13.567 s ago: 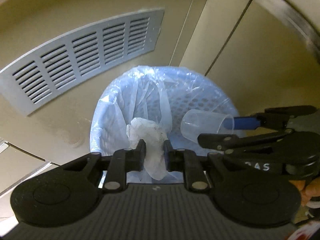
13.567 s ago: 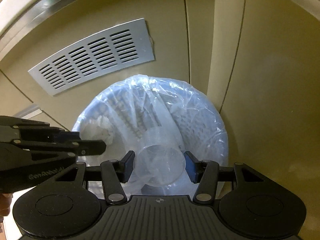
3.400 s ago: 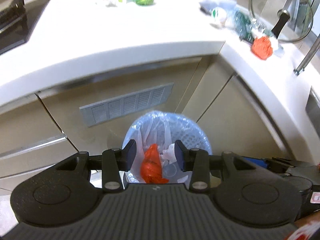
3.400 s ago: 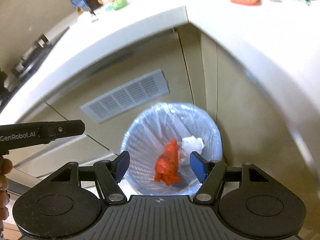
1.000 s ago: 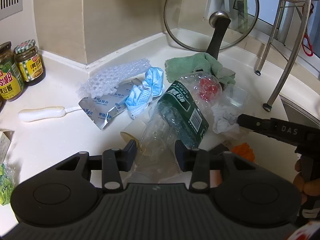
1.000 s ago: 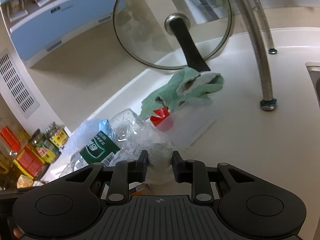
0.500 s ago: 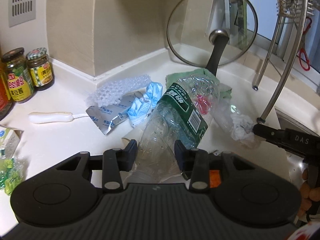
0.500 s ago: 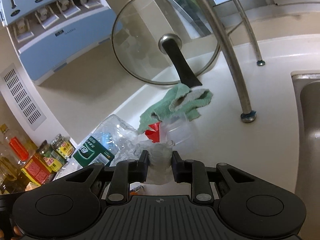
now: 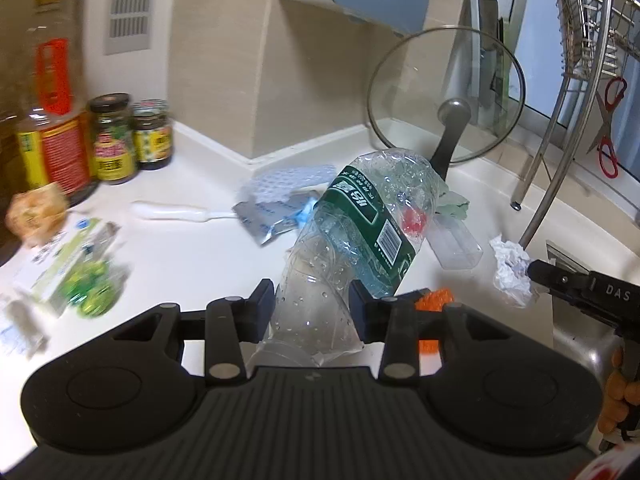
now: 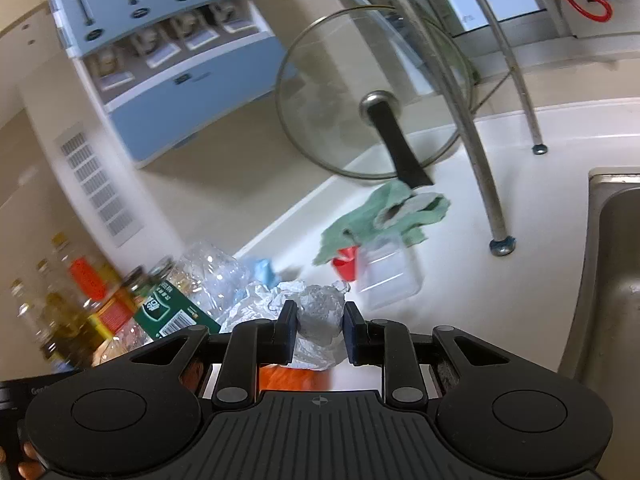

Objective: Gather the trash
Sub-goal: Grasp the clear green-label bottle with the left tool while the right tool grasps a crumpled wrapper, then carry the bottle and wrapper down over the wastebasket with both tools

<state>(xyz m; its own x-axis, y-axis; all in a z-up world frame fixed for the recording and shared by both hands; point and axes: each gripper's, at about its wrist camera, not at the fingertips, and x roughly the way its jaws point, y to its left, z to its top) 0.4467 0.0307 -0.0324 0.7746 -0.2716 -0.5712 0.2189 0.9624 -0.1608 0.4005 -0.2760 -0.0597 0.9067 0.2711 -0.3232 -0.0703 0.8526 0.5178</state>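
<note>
My left gripper [image 9: 312, 300] is shut on a crushed clear plastic bottle [image 9: 352, 240] with a green label, held tilted above the white counter [image 9: 192, 256]. My right gripper [image 10: 318, 330] is shut on a crumpled white wrapper [image 10: 316, 316]; the left wrist view shows that wrapper [image 9: 510, 272] at its tip on the right. Left on the counter are a clear plastic box [image 10: 390, 276], a red scrap [image 10: 346, 266], a blue mask [image 10: 264, 270], a foil packet [image 9: 264, 224], bubble wrap [image 9: 292, 178] and an orange scrap [image 9: 434, 300].
A glass pan lid [image 10: 372, 108] leans in the corner over a green cloth [image 10: 384, 212]. Sauce jars and bottles [image 9: 112, 140] stand at the left, with snack packets [image 9: 76, 272] in front. Dish-rack legs [image 10: 486, 184] and the sink [image 10: 616, 280] lie to the right.
Both grippers have risen and pulled back from the counter, the left carrying the bottle and the right the wrapper. More of the wall and the jars has come into view.
</note>
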